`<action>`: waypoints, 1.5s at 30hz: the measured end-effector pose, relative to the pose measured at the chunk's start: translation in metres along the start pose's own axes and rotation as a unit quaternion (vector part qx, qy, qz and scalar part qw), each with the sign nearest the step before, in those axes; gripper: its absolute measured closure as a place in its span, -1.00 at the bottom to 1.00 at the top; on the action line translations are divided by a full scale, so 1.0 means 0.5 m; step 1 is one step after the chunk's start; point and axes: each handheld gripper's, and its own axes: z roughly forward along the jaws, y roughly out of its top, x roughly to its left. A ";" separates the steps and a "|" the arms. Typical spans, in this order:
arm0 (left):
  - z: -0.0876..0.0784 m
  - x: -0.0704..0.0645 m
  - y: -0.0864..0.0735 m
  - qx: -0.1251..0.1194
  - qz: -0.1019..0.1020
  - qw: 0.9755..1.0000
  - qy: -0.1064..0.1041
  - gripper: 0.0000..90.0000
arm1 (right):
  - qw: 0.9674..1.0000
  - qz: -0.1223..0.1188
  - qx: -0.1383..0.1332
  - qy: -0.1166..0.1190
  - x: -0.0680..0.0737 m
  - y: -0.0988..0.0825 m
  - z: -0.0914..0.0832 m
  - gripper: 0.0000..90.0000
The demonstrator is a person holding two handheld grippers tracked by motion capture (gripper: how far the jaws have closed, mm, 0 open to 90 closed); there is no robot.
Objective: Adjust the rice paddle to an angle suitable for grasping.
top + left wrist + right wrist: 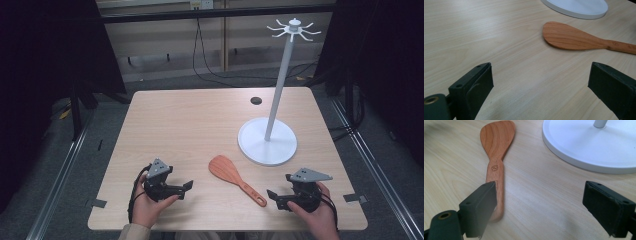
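Flat wooden spatula (574,37): handle end cut off at frame edge in left gripper view. White round stand base (594,145): partly cropped in right gripper view.

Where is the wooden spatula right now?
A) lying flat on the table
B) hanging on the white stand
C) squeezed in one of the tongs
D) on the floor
A: the wooden spatula lies flat on the table, between the left tongs and right tongs, both open and holding nothing.
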 end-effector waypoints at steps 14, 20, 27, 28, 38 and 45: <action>-0.020 -0.001 -0.012 -0.017 -0.015 1.000 0.000 -0.84 | 0.998 -0.051 -0.005 0.036 0.053 0.036 0.020 -0.25; -0.020 -0.001 -0.014 -0.014 -0.011 1.000 -0.002 -0.82 | 0.995 -0.087 0.011 0.055 0.089 0.037 0.035 0.47; -0.021 0.000 -0.014 -0.016 -0.016 1.000 0.000 -0.81 | 0.991 -0.103 0.037 0.079 0.118 0.021 0.059 0.80; -0.020 0.000 -0.014 -0.015 -0.016 1.000 0.000 -0.81 | 0.990 -0.107 0.041 0.078 0.121 0.019 0.061 0.83; -0.005 -0.005 -0.008 -0.010 -0.011 1.000 -0.005 -0.80 | 0.990 -0.105 0.063 0.074 0.114 0.001 0.071 0.88; 0.006 -0.006 0.000 -0.015 -0.011 1.000 -0.012 -0.80 | 0.994 -0.081 0.058 0.048 0.078 -0.007 0.057 0.88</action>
